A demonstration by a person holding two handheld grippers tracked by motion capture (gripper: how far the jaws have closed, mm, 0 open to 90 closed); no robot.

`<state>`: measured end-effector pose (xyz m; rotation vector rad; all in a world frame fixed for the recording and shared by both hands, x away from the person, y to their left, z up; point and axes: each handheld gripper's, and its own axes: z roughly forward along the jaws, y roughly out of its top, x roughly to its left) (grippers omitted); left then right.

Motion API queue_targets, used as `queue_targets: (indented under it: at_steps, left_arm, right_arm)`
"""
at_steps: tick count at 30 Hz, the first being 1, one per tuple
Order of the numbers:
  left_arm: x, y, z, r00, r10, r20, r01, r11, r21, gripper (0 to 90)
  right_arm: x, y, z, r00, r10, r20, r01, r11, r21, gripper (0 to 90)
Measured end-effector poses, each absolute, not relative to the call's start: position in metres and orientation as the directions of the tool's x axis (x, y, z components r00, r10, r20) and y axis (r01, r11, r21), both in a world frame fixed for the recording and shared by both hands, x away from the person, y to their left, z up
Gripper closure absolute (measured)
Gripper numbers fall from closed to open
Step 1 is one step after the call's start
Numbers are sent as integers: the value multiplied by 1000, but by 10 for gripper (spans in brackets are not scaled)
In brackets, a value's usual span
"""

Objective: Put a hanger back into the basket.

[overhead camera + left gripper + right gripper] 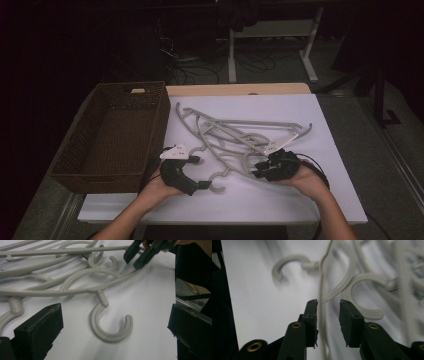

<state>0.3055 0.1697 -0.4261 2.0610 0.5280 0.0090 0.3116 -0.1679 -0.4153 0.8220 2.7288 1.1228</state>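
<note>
Tangled grey hangers lie at mid-frame on the white table, beside the empty wicker basket at left; the left gripper stands spread before a hook, while the right gripper, jaws partly parted, straddles a thin hanger arm without pinching it, apparently to separate one.

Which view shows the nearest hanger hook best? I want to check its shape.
The left gripper view: the hook lies close and whole between the wide-apart jaws. The high view shows it small, beside the left gripper. The right gripper view shows it blurred.
</note>
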Motion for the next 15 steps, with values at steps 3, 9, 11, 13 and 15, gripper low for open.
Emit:
queue_targets:
  at_steps: [3, 9, 11, 13, 15]
  left_arm:
    - [306, 170, -427, 904, 374, -208, 368, -431, 824, 0]
    - [306, 169, -427, 903, 375, -211, 371, -431, 823, 0]
    - [306, 170, -427, 903, 375, -211, 371, -430, 823, 0]
    - [306, 170, -428, 902, 376, -211, 372, -430, 823, 0]
    - [307, 171, -428, 901, 378, -212, 374, -429, 822, 0]
  right_arm:
    - [315, -168, -408, -840, 529, 120, 452, 562, 693, 656]
    - [349, -149, -400, -776, 628, 59, 487, 536, 689, 652]
    - [362, -140, -402, -761, 647, 52, 499, 532, 684, 654]
    - [368, -135, -403, -757, 652, 45, 501, 535, 680, 655]
    - [380, -126, -406, -749, 661, 42, 510, 535, 673, 657]
